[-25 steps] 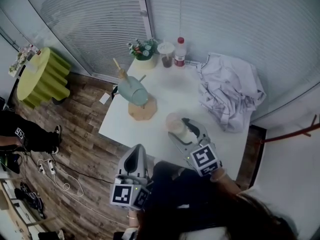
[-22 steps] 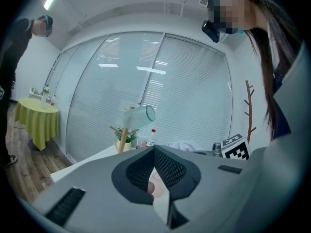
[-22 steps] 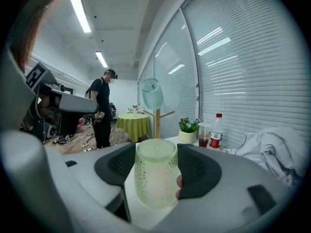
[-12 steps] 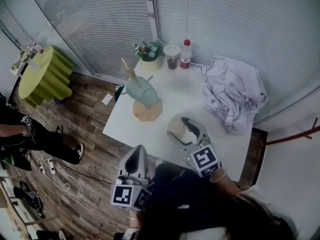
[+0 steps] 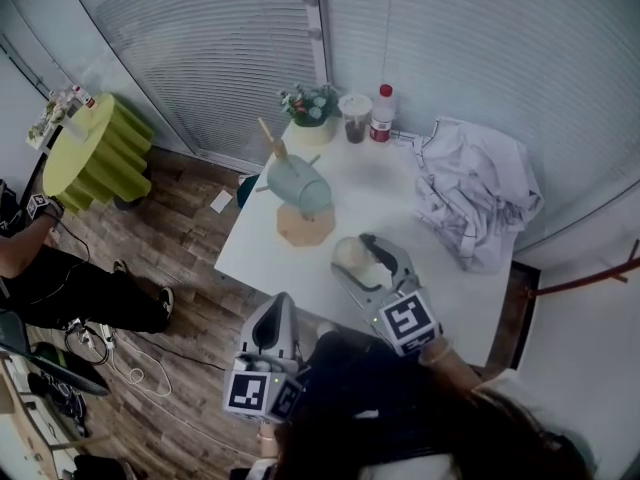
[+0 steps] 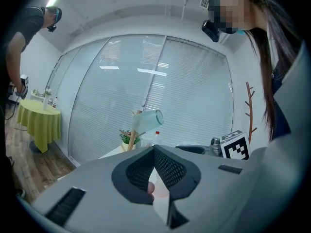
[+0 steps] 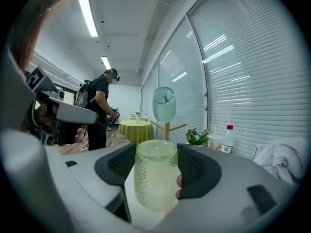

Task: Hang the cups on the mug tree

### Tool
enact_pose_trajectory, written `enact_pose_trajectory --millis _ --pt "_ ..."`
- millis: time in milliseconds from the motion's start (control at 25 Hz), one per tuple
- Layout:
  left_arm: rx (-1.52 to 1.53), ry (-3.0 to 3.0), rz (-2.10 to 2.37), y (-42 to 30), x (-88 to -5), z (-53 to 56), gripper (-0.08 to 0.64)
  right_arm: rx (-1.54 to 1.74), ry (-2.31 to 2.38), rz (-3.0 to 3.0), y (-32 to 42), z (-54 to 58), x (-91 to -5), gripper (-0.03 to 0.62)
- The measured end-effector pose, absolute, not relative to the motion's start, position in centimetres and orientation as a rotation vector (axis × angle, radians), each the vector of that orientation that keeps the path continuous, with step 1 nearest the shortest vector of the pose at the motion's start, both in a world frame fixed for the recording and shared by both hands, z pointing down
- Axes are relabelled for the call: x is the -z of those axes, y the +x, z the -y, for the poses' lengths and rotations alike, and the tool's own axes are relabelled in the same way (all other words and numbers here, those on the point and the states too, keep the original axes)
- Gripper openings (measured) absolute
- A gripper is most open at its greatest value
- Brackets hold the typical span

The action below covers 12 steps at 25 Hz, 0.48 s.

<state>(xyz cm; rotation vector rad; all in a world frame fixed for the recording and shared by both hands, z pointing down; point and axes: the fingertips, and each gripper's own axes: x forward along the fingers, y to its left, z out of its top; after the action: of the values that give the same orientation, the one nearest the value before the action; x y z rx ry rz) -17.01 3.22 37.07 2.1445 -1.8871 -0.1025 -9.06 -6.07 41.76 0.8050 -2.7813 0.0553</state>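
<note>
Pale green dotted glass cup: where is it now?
Clamped in the right claw: the pale green dotted glass cup sits upright between its jaws, over the white table's near side, with the wooden mug tree just beyond it.

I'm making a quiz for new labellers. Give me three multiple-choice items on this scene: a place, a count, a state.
1. The cloth lies: A on the table, B on the floor, C on a chair.
2. Cups hung on the mug tree: A none, B one, C three.
3. The right gripper is: A open, B shut on the green cup, C shut on a bottle.
Answers: 1 A, heaped at the table's right edge. 2 B, only the blue cup hangs there. 3 B, its jaws press the cup's sides.
</note>
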Motion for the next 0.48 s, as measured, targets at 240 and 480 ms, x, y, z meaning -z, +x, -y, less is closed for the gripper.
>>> enact_pose_trajectory --millis 240,480 --pt "0.112 2.166 1.885 -17.8 -36.8 -2.8 0.000 -0.014 0.802 2.828 -10.5 6.3 -40.6 0.276" --pt "0.069 2.152 1.885 -18.4 -37.6 -2.5 0.000 -0.010 0.792 2.830 -11.3 6.4 -40.6 0.275"
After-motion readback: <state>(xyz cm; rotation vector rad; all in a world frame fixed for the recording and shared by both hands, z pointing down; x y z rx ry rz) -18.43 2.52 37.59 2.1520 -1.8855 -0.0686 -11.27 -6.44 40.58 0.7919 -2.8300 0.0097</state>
